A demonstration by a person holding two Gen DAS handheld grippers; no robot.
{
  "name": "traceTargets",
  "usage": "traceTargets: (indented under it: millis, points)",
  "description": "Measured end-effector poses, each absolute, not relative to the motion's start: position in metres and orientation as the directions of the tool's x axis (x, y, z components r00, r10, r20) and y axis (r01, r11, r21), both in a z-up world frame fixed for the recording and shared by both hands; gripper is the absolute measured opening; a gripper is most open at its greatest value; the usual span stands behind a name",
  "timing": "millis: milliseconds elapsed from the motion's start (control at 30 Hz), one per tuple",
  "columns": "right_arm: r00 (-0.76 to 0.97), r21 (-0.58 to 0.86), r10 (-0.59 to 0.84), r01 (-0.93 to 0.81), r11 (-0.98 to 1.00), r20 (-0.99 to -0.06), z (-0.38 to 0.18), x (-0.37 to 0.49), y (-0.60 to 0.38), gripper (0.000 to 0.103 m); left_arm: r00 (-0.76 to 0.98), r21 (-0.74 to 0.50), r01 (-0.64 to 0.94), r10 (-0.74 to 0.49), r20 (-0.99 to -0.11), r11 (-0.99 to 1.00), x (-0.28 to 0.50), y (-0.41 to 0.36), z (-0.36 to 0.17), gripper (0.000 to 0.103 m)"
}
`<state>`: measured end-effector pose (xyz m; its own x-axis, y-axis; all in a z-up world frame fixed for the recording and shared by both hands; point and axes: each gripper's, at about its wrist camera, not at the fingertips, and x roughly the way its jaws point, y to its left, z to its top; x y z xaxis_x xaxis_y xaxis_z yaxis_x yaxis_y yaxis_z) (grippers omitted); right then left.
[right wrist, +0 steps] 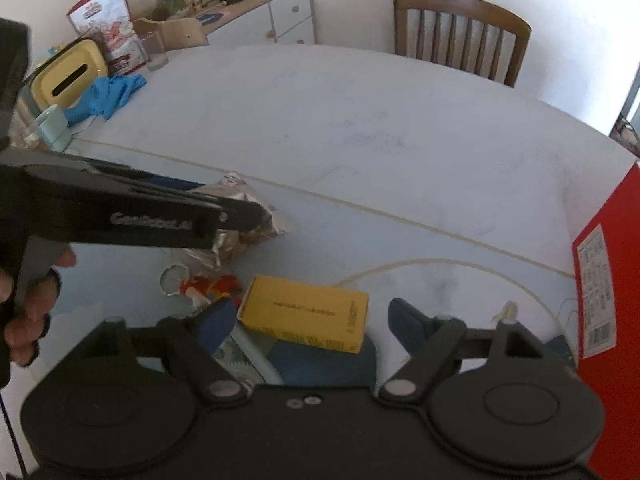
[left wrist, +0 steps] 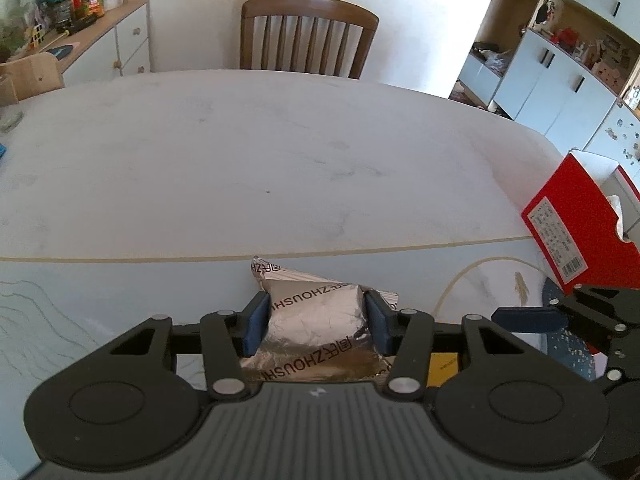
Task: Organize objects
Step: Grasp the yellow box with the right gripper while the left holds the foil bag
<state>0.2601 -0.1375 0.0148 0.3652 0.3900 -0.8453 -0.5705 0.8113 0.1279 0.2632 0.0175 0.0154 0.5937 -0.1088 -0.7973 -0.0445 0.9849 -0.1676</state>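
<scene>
Currently, left wrist view: the left hand-held gripper [left wrist: 316, 322] is clenched on a silver foil packet [left wrist: 316, 316], both blue pads pressed to its sides, near the table's [left wrist: 280, 160] front edge. A red box [left wrist: 576, 232] stands at the right edge; the wide far surface up to the chair [left wrist: 308, 36] is bare.

Right wrist view: the right hand-held gripper [right wrist: 310, 320] is released, fingers spread on either side of a yellow box [right wrist: 304, 312] lying flat. A key ring [right wrist: 174, 278] with a red charm lies just left of it. Clutter lines the far left edge.
</scene>
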Motion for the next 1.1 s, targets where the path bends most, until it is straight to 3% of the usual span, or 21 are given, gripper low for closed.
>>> traceTargets:
  millis: [200, 367, 600, 1100]
  points:
    - [0.328, 0.164, 0.382, -0.534, 0.829, -0.864, 0.006, 0.268, -0.129, 0.081, 0.593, -0.159, -0.053, -0.097, -0.799, 0.986, 0.261, 0.019, 0.017, 0.050]
    - [0.328, 0.139, 0.352, -0.527, 0.839, -0.877, 0.003, 0.268, -0.127, 0.072, 0.595, -0.164, -0.052, -0.102, -0.797, 0.985, 0.258, 0.018, 0.022, 0.050]
    - [0.340, 0.141, 0.352, -0.513, 0.847, -0.872, 0.008, 0.265, -0.137, 0.071, 0.596, -0.156, -0.033, -0.105, -0.796, 0.987, 0.250, 0.009, 0.034, 0.050]
    - [0.437, 0.161, 0.410, -0.502, 0.850, -0.801, 0.076, 0.249, -0.213, 0.071, 0.627, -0.142, 0.065, -0.151, -0.765, 0.988, 0.234, -0.042, 0.089, 0.051]
